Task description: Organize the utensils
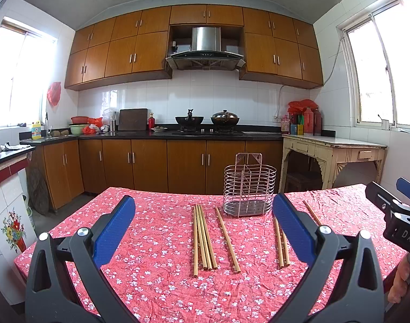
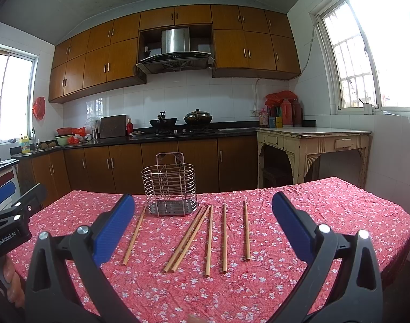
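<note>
Several wooden chopsticks (image 1: 203,238) lie loose on the red floral tablecloth (image 1: 151,269). In the right wrist view they lie spread in front of me (image 2: 209,239). An empty wire utensil holder (image 1: 249,187) stands upright behind them; it also shows in the right wrist view (image 2: 170,188). My left gripper (image 1: 203,207) is open and empty, held above the near part of the table. My right gripper (image 2: 203,206) is open and empty too; it shows at the right edge of the left wrist view (image 1: 398,210).
The table's far edge (image 2: 231,191) faces brown kitchen cabinets (image 1: 151,164) and a counter with two woks (image 1: 207,119). A cream side table (image 2: 312,140) stands to the right under a window. The left gripper's body (image 2: 11,220) is at the left edge.
</note>
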A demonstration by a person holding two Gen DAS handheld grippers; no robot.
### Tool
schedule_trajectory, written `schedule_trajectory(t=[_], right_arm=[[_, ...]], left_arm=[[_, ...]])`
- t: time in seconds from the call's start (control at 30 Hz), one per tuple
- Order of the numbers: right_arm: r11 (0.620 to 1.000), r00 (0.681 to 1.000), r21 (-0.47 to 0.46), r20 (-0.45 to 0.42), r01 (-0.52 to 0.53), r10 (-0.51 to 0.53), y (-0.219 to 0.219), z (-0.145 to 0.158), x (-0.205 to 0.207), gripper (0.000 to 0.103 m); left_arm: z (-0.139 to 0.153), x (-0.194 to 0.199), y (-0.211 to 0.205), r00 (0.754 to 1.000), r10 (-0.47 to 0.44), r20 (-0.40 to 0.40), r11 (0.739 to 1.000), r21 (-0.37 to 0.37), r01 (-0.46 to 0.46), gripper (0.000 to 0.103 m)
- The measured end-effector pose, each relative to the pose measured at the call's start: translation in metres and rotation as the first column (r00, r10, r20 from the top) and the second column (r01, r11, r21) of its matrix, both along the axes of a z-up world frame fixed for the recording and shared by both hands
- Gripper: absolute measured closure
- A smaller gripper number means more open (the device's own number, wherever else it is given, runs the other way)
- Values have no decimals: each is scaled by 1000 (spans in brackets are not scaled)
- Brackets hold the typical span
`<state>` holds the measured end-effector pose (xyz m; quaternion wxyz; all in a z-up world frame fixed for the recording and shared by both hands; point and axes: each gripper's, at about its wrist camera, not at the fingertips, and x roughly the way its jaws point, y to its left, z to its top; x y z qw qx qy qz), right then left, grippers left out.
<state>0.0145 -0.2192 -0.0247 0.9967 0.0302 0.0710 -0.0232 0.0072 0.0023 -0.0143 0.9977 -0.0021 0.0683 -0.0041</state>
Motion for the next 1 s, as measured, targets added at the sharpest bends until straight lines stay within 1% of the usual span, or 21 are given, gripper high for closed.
schedule_trajectory(t=[0.3,0.47,1.0], right_arm=[[1000,1000,1,1,0,0,0,0,0,4],[1000,1000,2,-1,0,0,0,0,0,4],[1000,1000,3,-1,0,0,-1,0,0,4]], left_arm=[[0,0,0,1000,1,-2,1000,0,-1,2],[-5,1,-3,1000,2,-7,1000,0,-2,2],[-4,3,-5,1000,2,-10,1000,0,-2,2]])
